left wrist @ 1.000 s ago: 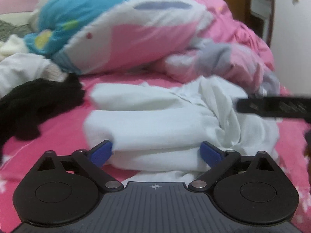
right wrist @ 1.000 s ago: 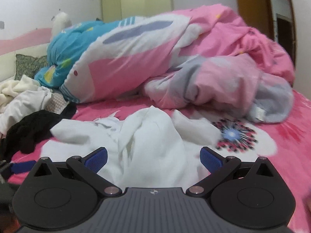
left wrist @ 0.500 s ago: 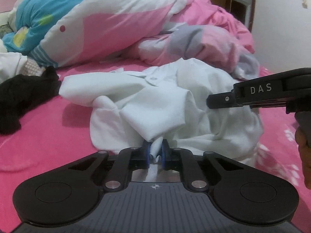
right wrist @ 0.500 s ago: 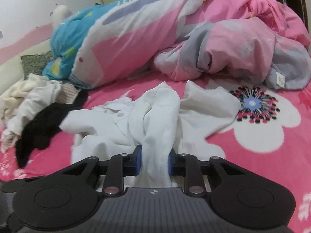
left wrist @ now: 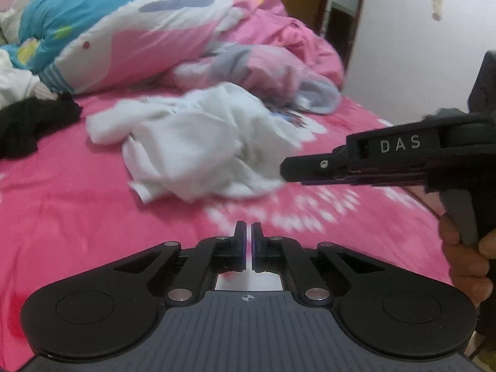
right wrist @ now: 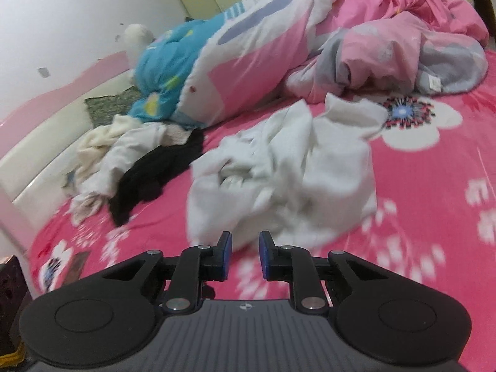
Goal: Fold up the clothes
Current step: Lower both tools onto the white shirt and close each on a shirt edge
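Observation:
A crumpled white garment (left wrist: 198,148) (right wrist: 288,167) lies loose on the pink flowered bed sheet (left wrist: 77,217). My left gripper (left wrist: 248,226) is shut with nothing between its fingers, and it hangs over bare sheet a little short of the garment. My right gripper (right wrist: 245,238) has a narrow gap between its blue pads. Its jaws are closing with nothing between them, just short of the garment's near edge. In the left wrist view the right gripper (left wrist: 283,170) comes in from the right, held by a hand (left wrist: 465,254), with its tip beside the garment.
A black garment (right wrist: 158,173) and a pile of pale clothes (right wrist: 108,145) lie to the left. A bunched pink, white and blue duvet (right wrist: 248,62) fills the back of the bed. A pale headboard (right wrist: 46,130) runs along the left. A doorway (left wrist: 310,6) stands behind.
Both grippers closed on the white garment, then drew back without it. The cloth now lies free and further away, and both pairs of fingers are empty.

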A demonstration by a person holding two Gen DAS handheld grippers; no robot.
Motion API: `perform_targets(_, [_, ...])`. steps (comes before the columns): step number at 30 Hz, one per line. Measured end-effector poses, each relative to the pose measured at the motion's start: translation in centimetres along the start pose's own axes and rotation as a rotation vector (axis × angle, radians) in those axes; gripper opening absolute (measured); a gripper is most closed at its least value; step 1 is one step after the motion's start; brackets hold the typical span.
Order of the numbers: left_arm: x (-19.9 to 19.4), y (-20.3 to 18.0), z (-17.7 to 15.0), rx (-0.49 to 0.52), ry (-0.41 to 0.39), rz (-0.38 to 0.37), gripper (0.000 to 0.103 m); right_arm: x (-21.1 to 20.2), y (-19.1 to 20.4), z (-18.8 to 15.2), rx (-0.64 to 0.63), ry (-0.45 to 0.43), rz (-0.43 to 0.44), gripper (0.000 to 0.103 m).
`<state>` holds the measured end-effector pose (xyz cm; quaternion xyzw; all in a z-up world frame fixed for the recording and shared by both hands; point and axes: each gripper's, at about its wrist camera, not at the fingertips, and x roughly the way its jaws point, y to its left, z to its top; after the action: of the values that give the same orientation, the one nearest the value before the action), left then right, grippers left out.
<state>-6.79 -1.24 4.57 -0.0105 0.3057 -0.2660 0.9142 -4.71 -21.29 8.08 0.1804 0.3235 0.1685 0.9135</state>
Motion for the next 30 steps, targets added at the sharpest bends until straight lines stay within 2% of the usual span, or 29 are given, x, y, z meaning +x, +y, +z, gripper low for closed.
perform_targets(4, [-0.9, -0.5, -1.0, 0.029, 0.02, -0.006, 0.004, -2.3, 0.0, -2.6, 0.022, 0.001, -0.019, 0.02])
perform_targets(5, [-0.9, -0.4, -0.8, 0.042, 0.013, 0.012, 0.009, -2.7, -0.1, -2.9, 0.023, -0.007, -0.035, 0.021])
perform_targets(6, [-0.9, -0.3, -0.7, 0.056, 0.005, 0.03, 0.018, -2.9, -0.3, -2.9, 0.024, -0.016, -0.052, 0.022])
perform_targets(8, [-0.8, -0.1, 0.1, 0.084, -0.036, 0.074, 0.052, -2.8, -0.7, -2.2, 0.024, -0.031, -0.085, 0.027])
perform_targets(9, [-0.7, 0.0, 0.5, 0.098, -0.061, 0.097, 0.07, -2.7, -0.8, -1.8, 0.026, -0.043, -0.097, 0.032])
perform_targets(10, [-0.6, 0.2, 1.0, 0.112, -0.086, 0.121, 0.077, -2.5, -1.0, -1.3, 0.027, -0.054, -0.109, 0.047])
perform_targets(11, [-0.2, 0.2, 1.5, 0.14, -0.104, 0.145, 0.089, -2.4, -1.2, -0.8, 0.029, -0.065, -0.122, 0.06])
perform_targets(12, [0.5, 0.1, 2.0, 0.179, -0.117, 0.171, 0.099, -2.1, -1.3, -0.2, 0.025, -0.082, -0.126, 0.064])
perform_targets(17, [4.5, -0.2, 4.7, 0.363, -0.167, 0.29, 0.102, 1.2, -1.3, 3.7, -0.026, -0.15, -0.126, 0.092])
perform_targets(19, [6.9, 0.1, 5.6, 0.395, -0.141, 0.312, 0.102, 2.8, -1.6, 5.2, -0.034, -0.168, -0.13, 0.099])
perform_targets(20, [7.9, 0.4, 6.0, 0.4, -0.119, 0.315, 0.097, 3.8, -1.8, 5.9, -0.04, -0.17, -0.13, 0.099])
perform_targets(22, [9.8, 1.1, 6.4, 0.395, -0.063, 0.308, 0.076, 5.9, -2.3, 7.1, -0.053, -0.145, -0.127, 0.099])
perform_targets(23, [10.8, 1.5, 6.6, 0.392, -0.035, 0.304, 0.052, 7.1, -2.6, 7.6, -0.059, -0.123, -0.129, 0.098])
perform_targets(24, [11.4, 1.9, 6.7, 0.374, -0.005, 0.295, 0.035, 8.0, -3.0, 7.8, -0.058, -0.096, -0.13, 0.095])
perform_targets(25, [11.7, 2.3, 6.8, 0.336, 0.02, 0.282, 0.025, 8.8, -3.4, 7.9, -0.053, -0.068, -0.13, 0.071])
perform_targets(26, [11.7, 2.7, 6.8, 0.299, 0.032, 0.268, 0.009, 9.5, -3.8, 8.0, -0.047, -0.04, -0.13, 0.039])
perform_targets(27, [11.3, 3.0, 6.7, 0.276, 0.031, 0.259, 0.006, 9.9, -4.3, 7.9, -0.028, -0.018, -0.125, 0.027])
perform_targets(28, [10.7, 3.0, 6.6, 0.265, 0.017, 0.256, 0.005, 9.6, -4.7, 7.6, -0.005, -0.018, -0.116, 0.018])
perform_targets(30, [9.1, 2.8, 6.4, 0.25, -0.006, 0.233, 0.002, 7.8, -5.0, 6.9, 0.016, -0.065, -0.095, 0.009])
